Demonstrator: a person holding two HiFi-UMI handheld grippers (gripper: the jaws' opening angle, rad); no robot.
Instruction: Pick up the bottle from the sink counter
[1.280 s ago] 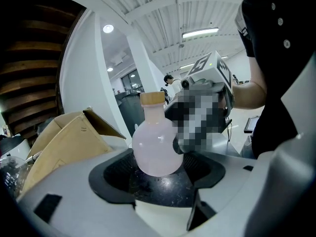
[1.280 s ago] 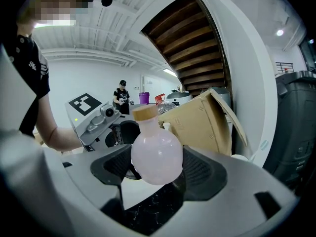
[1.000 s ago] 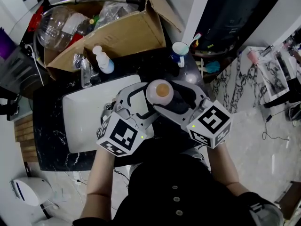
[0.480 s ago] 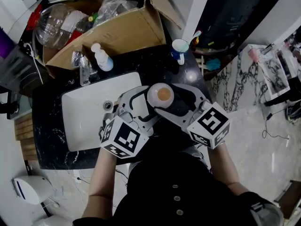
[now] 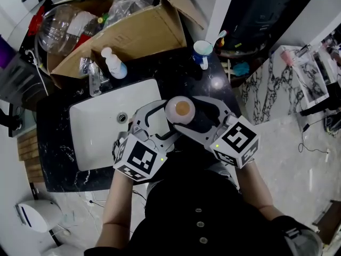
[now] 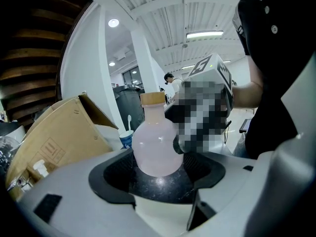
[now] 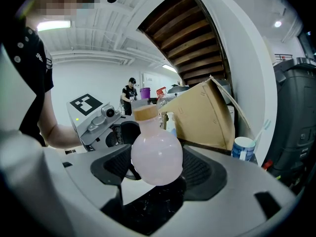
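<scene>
The dark sink counter (image 5: 57,143) carries a white sink (image 5: 98,127) in its left half. At the counter's back edge, behind the sink, stand a small pump bottle (image 5: 113,64) and an open cardboard box (image 5: 144,36).

We find the left gripper (image 6: 158,164) at the sink's front right corner, pointing right. Its fingers stand on either side of the bottle (image 5: 181,110). The near pad touches the glass. The far side is obscured, so we can only say that this gripper appears to be clamped on the bottle.

The bottle is round and pale pink with a tan cap. It is upright and is held over the counter near the front edge, just right of the sink.

The right gripper (image 7: 157,168) meets it from the right. Its fingers are closed on the bottle, one pad against each side of the round body.

A blue-and-white cup (image 5: 202,51) with a toothbrush (image 5: 219,37) stands at the counter's back right corner, well apart from the grippers.
</scene>
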